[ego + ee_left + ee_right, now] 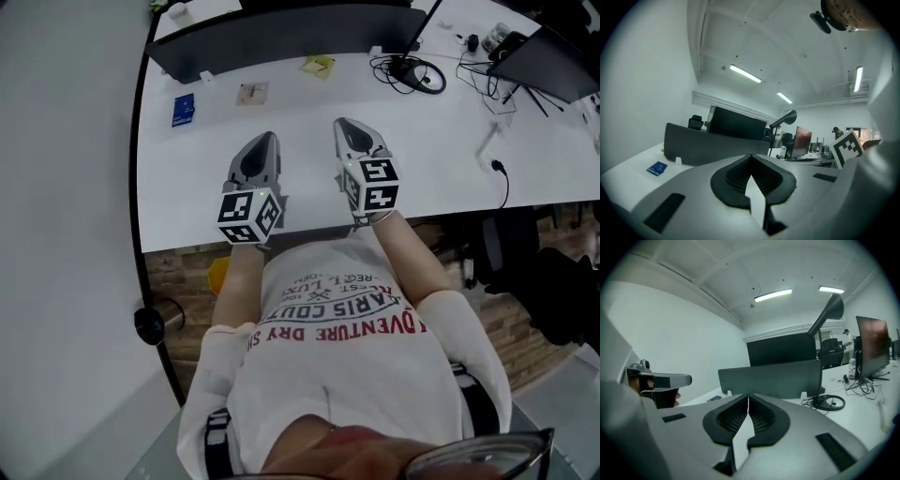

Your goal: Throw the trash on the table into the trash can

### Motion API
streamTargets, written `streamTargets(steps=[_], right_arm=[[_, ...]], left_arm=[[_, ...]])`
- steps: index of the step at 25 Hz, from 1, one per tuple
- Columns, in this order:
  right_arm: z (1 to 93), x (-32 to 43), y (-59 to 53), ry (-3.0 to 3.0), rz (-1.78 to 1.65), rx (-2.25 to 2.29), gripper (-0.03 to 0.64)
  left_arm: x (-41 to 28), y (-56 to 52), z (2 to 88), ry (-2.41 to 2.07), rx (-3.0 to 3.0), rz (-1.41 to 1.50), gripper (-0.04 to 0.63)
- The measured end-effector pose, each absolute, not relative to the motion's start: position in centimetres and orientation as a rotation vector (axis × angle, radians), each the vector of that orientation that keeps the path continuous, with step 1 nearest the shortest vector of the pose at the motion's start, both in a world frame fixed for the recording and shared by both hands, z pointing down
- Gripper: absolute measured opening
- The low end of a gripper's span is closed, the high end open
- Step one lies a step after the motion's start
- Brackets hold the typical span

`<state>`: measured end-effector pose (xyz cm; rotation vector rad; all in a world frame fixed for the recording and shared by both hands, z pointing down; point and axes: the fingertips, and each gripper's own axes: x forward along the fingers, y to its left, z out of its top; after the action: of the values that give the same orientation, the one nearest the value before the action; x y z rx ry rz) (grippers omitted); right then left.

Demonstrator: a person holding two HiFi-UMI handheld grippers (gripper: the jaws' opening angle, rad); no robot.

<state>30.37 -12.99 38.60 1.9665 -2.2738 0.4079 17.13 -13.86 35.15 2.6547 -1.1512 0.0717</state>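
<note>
Colours: white table, grey grippers, b/w markers.
Table (309, 150) white; left gripper (269, 138) & right gripper (341, 123) grey w/ black pads, marker cubes (248, 214) b/w squares. Card (184, 110) blue, sticky note (318, 65) yellow, divider (281, 33) dark grey, cables (412, 73) black. Shirt (347, 375) white w/ red & grey lettering; floor (187, 272) brown plank pattern.

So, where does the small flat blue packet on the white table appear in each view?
Head view: small flat blue packet, upper left.
Left gripper view: lower left, in front of the long dark grey divider panel.
Right gripper view: tiny, left of centre.
Shared landmark: the divider panel, in all three views.
</note>
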Motion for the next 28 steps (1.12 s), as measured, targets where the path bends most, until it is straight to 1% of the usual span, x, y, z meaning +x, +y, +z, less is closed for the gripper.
streamTargets(steps=[5, 12, 22, 28], right_arm=[[38.8, 35.3, -11.3, -2.210, 0.405, 2.049, 0.031], [39.3, 39.0, -11.7, -2.188, 0.409, 2.056, 0.031], [41.1, 40.7, -14.3, -2.243, 0.486, 1.973, 0.031], [42.8, 39.9, -17.8, -2.273, 0.550, 1.902, 0.031]], left_arm=[[22.4, -13.5, 35.6, -1.057, 2.688, 0.113, 0.023], [26.2, -14.2, 35.9, -1.036, 2.703, 0.133, 0.023], [27.2, -16.5, 37.1, -1.133, 2.628, 0.147, 0.023], [26.2, -18.3, 38.9, -1.155, 2.564, 0.185, 0.023]])
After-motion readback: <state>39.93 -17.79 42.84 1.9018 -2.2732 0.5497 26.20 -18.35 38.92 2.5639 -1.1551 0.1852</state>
